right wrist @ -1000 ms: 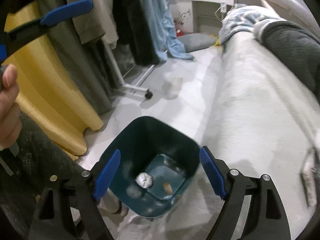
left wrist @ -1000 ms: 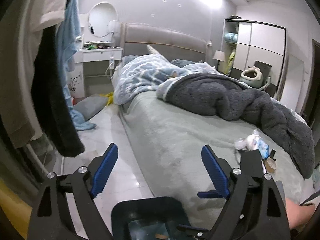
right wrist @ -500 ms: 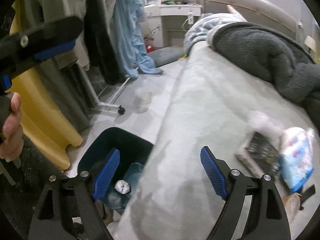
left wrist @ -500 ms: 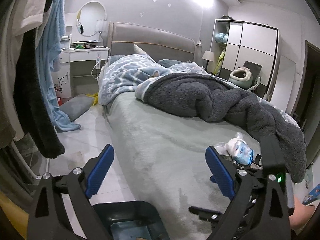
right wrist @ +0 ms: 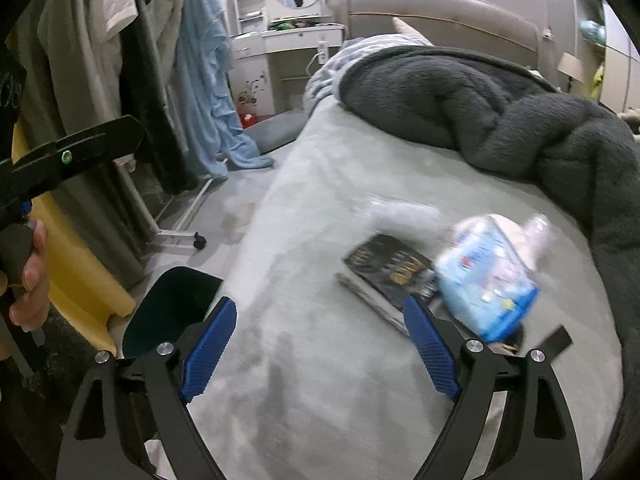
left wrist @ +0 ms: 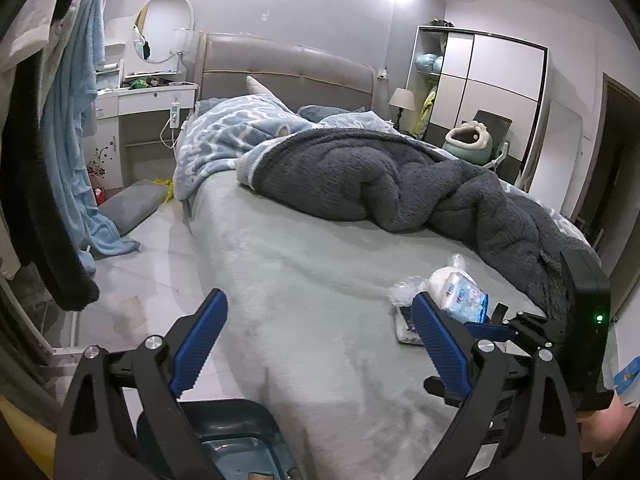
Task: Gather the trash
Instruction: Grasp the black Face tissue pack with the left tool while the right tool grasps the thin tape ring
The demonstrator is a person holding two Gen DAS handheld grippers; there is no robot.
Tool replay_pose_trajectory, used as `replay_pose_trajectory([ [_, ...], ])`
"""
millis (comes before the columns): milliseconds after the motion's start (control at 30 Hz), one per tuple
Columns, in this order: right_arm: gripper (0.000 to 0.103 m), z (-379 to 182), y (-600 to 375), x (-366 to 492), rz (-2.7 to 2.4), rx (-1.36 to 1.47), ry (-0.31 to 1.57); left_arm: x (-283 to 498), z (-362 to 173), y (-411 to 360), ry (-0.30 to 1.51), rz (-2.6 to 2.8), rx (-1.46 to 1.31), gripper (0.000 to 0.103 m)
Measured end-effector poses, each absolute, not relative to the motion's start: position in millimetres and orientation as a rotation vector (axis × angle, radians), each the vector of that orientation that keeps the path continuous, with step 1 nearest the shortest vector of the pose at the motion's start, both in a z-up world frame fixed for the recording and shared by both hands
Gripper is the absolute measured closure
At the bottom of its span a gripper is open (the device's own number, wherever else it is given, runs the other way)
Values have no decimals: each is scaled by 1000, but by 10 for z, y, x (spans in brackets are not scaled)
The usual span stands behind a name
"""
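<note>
Two grippers show: the left gripper (left wrist: 318, 338) and the right gripper (right wrist: 320, 344). One dark teal bin (right wrist: 172, 308) sits at lower left of the right wrist view. On the one bed (left wrist: 304, 288) lie one blue-and-white packet (right wrist: 486, 280), one dark book (right wrist: 390, 274), one crumpled clear wrapper (left wrist: 404, 290) and one grey blanket (left wrist: 400, 184).

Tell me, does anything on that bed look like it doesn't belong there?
Yes. Near the grey blanket, a blue-and-white plastic pack lies partly on top of a dark book, with crumpled clear plastic beside them. This litter sits loose on the bed, not in the bin on the floor.
</note>
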State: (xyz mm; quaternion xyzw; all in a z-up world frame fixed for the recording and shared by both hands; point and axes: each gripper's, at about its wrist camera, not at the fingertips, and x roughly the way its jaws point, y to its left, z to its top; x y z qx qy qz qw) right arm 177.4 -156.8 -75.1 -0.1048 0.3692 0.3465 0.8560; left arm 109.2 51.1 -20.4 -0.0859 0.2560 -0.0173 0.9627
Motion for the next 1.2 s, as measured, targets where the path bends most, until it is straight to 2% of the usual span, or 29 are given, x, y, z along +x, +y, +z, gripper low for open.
replay_pose_trajectory([
  [467, 16, -726, -2320, 1779, 552, -114, 718, 1387, -431, 74, 613, -154, -180, 8],
  [833, 16, -921, -2634, 1812, 542, -2, 792, 1614, -652, -321, 695, -263, -156, 8],
  [1200, 35, -1089, -2597, 1940, 566, 4, 838, 1897, -890, -502, 764, -273, -116, 8],
])
